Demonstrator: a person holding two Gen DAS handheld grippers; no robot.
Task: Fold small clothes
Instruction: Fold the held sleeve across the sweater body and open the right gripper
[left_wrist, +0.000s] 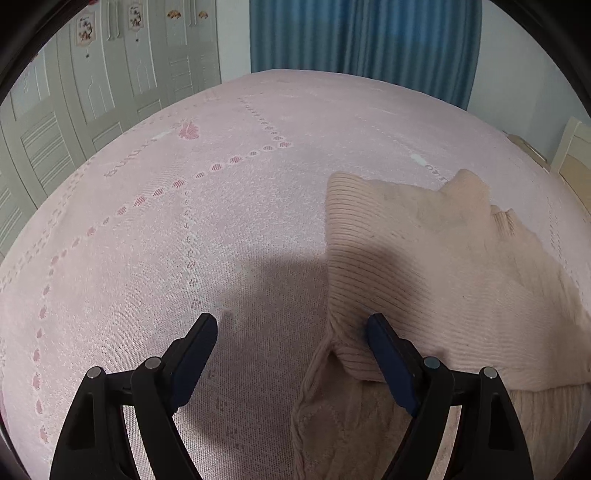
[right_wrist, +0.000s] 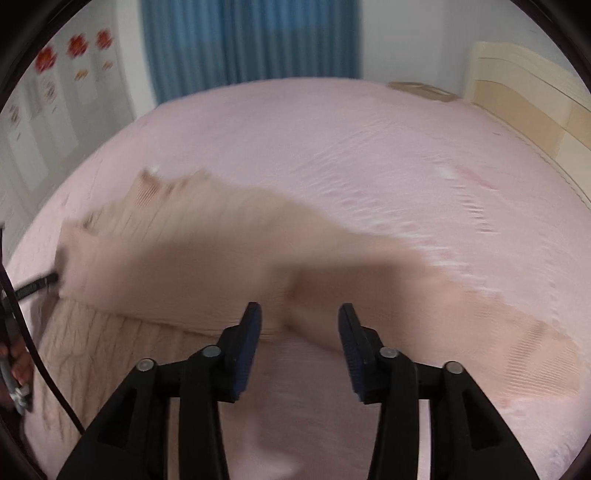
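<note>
We judge the beige knit sweater (left_wrist: 424, 258), spread on the pink bed (left_wrist: 184, 221) with one part folded over, soft, light and limp; we would take it at a ribbed edge or corner. It looks ribbed, pale and partly cable-knit. Our left gripper (left_wrist: 291, 325) stands wide, its jaws empty, one finger over the fold. Our right gripper (right_wrist: 299, 314) stands partly open, holding nothing.

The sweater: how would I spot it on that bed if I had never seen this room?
Start with the big bed, covered in a pale pink spread with rows of small hearts, in front of a blue curtain. On the side nearer the headboard lies the sweater, partly folded over itself. Its ribbed peach-beige knit sets it apart from the flat, patterned spread.
</note>
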